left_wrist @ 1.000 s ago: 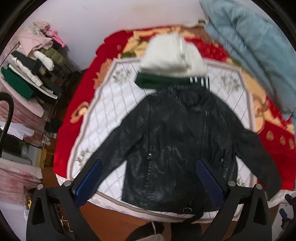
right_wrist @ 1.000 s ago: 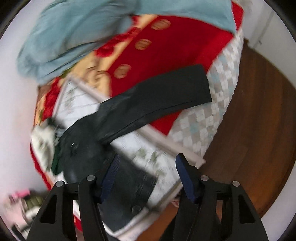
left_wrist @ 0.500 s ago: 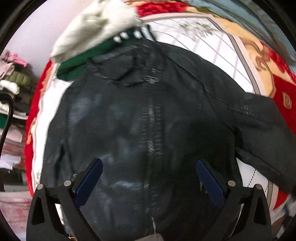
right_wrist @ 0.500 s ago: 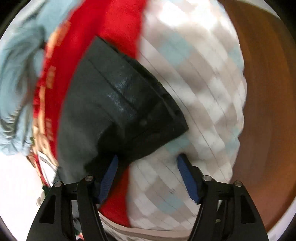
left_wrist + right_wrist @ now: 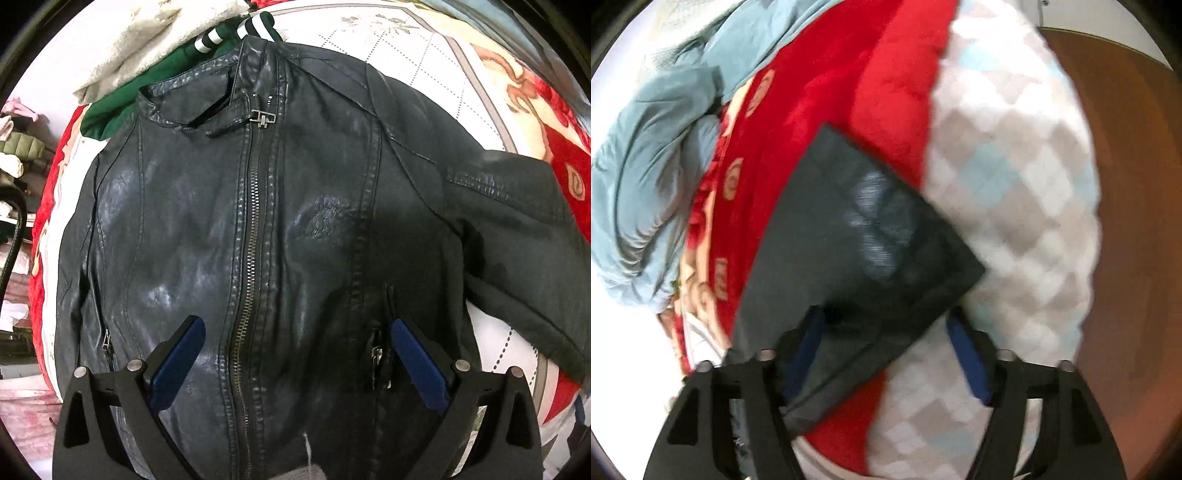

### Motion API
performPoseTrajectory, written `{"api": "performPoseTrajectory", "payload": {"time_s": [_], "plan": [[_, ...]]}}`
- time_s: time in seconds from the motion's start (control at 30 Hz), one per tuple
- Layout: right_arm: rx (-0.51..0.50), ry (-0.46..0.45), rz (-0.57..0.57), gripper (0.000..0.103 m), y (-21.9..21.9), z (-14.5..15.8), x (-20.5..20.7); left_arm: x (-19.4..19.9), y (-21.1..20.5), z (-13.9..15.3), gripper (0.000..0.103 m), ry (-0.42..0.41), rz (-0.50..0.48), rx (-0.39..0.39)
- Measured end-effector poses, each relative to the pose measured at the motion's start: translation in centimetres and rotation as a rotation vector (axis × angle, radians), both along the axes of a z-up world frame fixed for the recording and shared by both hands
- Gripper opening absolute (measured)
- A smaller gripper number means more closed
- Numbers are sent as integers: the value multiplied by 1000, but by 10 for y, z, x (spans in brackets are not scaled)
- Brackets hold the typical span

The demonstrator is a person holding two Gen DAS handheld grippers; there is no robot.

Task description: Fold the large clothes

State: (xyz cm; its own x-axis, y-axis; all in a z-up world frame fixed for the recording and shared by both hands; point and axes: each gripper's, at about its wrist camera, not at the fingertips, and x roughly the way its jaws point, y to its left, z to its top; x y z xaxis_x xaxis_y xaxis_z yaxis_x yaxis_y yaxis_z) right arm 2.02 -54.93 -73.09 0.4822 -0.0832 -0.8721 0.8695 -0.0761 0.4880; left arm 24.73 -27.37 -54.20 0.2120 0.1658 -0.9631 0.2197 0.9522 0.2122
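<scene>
My left gripper is spread wide above the flat black jacket. My right gripper, released too, straddles its sleeve, ready to fold it in.

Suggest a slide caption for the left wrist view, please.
Open left gripper above a zipped black jacket on the bed.

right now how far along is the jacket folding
Done: the black jacket lies flat, front up and zipped on the bed. In hand: the open right claw straddles the sleeve cuff; the open left claw hovers over the jacket's lower front. Left: every fold; both sleeves look unfolded.
</scene>
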Motion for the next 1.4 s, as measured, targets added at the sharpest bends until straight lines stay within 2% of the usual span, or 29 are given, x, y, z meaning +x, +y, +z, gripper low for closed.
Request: {"api": "performPoseTrajectory", "payload": {"time_s": [0.07, 0.1, 0.13, 0.17, 0.27, 0.33, 0.4, 0.5, 0.53, 0.57, 0.6, 0.63, 0.7, 0.8, 0.83, 0.87, 0.93, 1.0, 1.1, 1.2, 1.23, 1.27, 1.3, 1.4], "plan": [[38, -68, -15, 74, -3, -9, -4, 0, -2, -3, 103, 4, 1, -1], [34, -98, -36, 71, -3, -10, -4, -1, -3, -3, 103, 6, 1, -2], [-9, -123, -50, 47, -5, -4, -3, -3, -6, -3, 103, 7, -3, -1], [-45, -122, -42, 30, -10, 8, -13, -5, -8, -3, 103, 4, -7, 1], [-165, -83, -21, 10, -4, 45, 2, -4, -10, 0, 103, -7, -22, -1], [-220, -104, -7, 8, 0, 68, 8, -8, -17, 2, 103, -14, -29, 0], [-256, -170, 35, 8, 0, 85, 21, -10, -20, 3, 103, -13, -29, -7], [-214, -202, 116, 8, -11, 71, 38, -9, -21, 2, 103, -6, -27, -10], [-203, -197, 123, 13, -13, 63, 41, -9, -22, 1, 103, -3, -28, -11], [-182, -189, 134, 23, -16, 54, 45, -7, -22, 2, 103, -2, -29, -13], [-161, -185, 141, 27, -19, 45, 47, -7, -21, 2, 103, -2, -32, -13], [-146, -186, 149, 36, -22, 37, 50, -7, -21, 2, 103, -4, -35, -13], [-125, -171, 160, 38, -26, 28, 55, -6, -19, 1, 103, -7, -40, -11], [-120, -198, 121, 39, -22, 35, 38, -3, -11, -3, 103, 2, -31, -10], [-131, -201, 122, 48, -20, 39, 34, -3, -9, -4, 103, 6, -23, -10], [-145, -210, 124, 66, -18, 43, 28, -2, -6, -6, 103, 11, -14, -11], [-167, -208, 129, 89, -11, 47, 21, -2, -2, -7, 103, 16, 0, -14], [-154, -199, 141, 90, -8, 38, 21, -1, 0, -7, 103, 17, 7, -16], [-121, -207, 98, 89, -13, 18, 29, 0, 1, -6, 103, 10, -2, -14], [-196, -189, 42, 77, -15, 26, 38, 1, 2, -3, 103, -14, -11, -9], [-223, -197, 30, 63, -14, 31, 41, 2, 3, -3, 103, -22, -12, -7], [-245, -210, 33, 43, -14, 36, 45, 2, 4, -2, 103, -26, -11, -7], [-251, -218, 45, 35, -14, 37, 49, 3, 6, -2, 103, -28, -6, -6], [-203, -204, 82, 33, -19, 21, 66, 6, 11, -4, 103, -21, 11, -9]]}}
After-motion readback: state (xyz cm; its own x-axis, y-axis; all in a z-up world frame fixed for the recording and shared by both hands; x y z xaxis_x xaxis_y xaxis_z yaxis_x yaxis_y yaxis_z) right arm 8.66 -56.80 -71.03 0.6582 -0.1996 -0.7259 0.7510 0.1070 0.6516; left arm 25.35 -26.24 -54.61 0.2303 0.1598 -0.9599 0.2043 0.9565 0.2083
